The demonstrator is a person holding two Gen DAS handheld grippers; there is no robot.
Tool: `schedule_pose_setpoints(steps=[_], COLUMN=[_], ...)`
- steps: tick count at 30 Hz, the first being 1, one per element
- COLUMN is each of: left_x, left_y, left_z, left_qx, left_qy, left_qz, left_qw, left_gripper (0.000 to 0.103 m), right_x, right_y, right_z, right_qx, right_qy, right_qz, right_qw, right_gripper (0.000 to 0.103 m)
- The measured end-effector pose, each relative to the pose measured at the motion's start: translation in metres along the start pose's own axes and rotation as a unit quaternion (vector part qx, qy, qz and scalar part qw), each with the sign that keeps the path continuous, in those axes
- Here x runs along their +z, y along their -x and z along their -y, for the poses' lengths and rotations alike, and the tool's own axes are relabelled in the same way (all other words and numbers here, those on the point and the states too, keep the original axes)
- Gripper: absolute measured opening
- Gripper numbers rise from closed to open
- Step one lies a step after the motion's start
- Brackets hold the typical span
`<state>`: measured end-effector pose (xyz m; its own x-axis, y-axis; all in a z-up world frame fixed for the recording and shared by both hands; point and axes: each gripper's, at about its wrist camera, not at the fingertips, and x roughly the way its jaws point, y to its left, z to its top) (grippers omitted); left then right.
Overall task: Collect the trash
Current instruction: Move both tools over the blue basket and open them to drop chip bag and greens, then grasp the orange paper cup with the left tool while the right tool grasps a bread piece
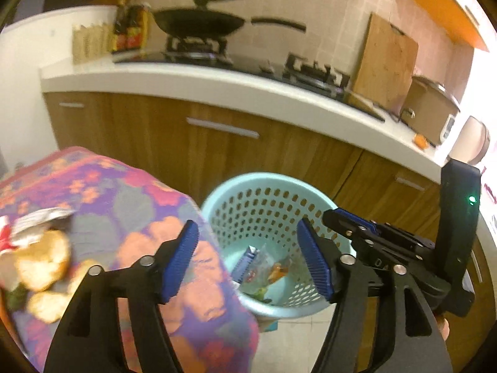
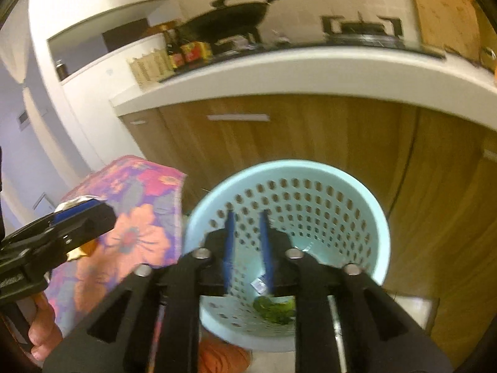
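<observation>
A light blue perforated trash basket (image 1: 217,199) stands on the floor beside a table with a flowered cloth (image 1: 130,205). It holds wrappers (image 1: 248,261) and green scraps (image 2: 273,307). Orange peels (image 1: 43,264) and a white wrapper (image 1: 37,220) lie on the cloth at the left. My left gripper (image 1: 248,261) is open and empty over the table's edge and the basket. My right gripper (image 2: 247,248) hangs over the basket (image 2: 366,192), its jaws a narrow gap apart with nothing between them. It also shows at the right in the left wrist view (image 1: 351,220).
A white kitchen counter (image 1: 217,84) with wooden cabinets (image 1: 217,155) runs behind the basket. On it stand a stove with a black wok (image 1: 198,25), sauce bottles (image 1: 130,28), a cutting board (image 1: 385,65) and a cooker (image 1: 431,112).
</observation>
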<state>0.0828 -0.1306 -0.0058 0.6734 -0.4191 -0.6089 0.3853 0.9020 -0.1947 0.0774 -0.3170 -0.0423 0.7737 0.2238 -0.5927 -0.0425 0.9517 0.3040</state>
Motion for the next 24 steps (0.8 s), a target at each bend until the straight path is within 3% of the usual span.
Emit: schedule_pose_setpoints(steps=[2, 3, 12, 16, 24], left_x=[-0.002, -0.003, -0.024, -0.039, -0.076], left_y=[0.020, 0.031, 0.124, 0.161, 0.199], left_z=[-0.005, -0.010, -0.072, -0.106, -0.183], left_qx=[0.012, 0.018, 0.077, 0.129, 0.209], left_qy=[0.003, 0.005, 0.065, 0.087, 0.158], left_qz=[0.015, 0.021, 0.083, 0.102, 0.094], left_qw=[0.9998, 0.9996, 0.9915, 0.9825, 0.9605], left_gripper=[0.074, 0.076, 0.080, 0.080, 0.081], right_x=[0.001, 0.002, -0.007, -0.014, -0.025], right_y=[0.006, 0.008, 0.015, 0.008, -0.027], right_z=[-0.018, -0.027, -0.135, -0.173, -0.214], right_qx=[0.011, 0.017, 0.083, 0.089, 0.108], right_qy=[0.017, 0.025, 0.117, 0.145, 0.156], right_qz=[0.008, 0.012, 0.016, 0.016, -0.019], right_qw=[1.000, 0.999, 0.990, 0.985, 0.982], right_gripper=[0.040, 0.042, 0.047, 0.050, 0.054])
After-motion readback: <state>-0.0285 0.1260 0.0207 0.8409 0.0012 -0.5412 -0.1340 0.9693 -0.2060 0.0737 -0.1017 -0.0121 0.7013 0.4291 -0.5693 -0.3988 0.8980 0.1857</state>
